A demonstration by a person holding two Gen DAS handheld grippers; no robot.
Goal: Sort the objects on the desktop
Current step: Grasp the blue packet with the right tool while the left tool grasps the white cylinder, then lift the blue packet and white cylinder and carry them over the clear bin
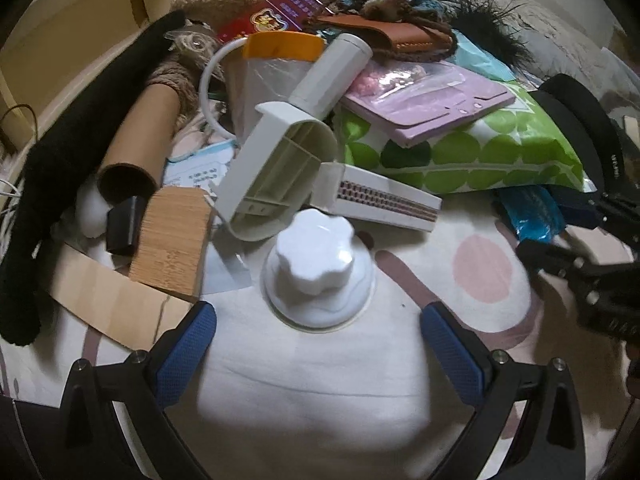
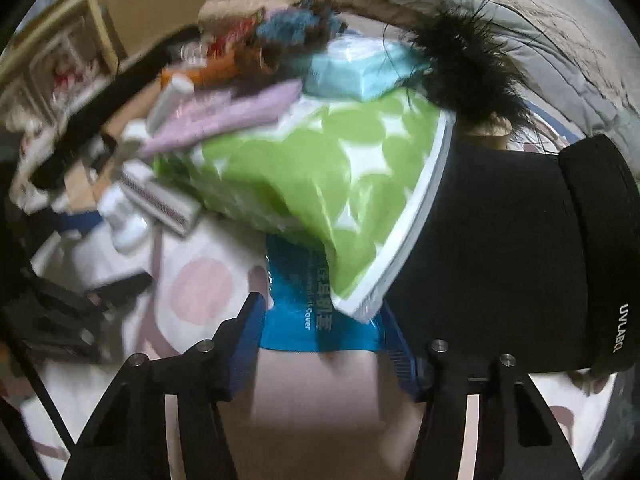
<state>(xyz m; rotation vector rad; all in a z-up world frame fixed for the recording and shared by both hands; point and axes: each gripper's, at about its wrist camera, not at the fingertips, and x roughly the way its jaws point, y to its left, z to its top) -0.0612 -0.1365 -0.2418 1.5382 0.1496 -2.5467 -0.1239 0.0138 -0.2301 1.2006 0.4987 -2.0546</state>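
My left gripper is open, its blue pads either side of a white suction-cup knob standing on the cloth just ahead of the fingertips. Behind it lies a pile: a white plastic bracket, a white tube, a white comb-like strip. My right gripper is open around the near edge of a blue packet that lies under a green-dotted bag. The blue packet and green bag also show in the left wrist view, with the right gripper at the right edge.
A cardboard tube, a bamboo block, a black fuzzy strip, a purple case and a brown wallet crowd the pile. A black sleeve lies right of the green bag. The cloth has pink spots.
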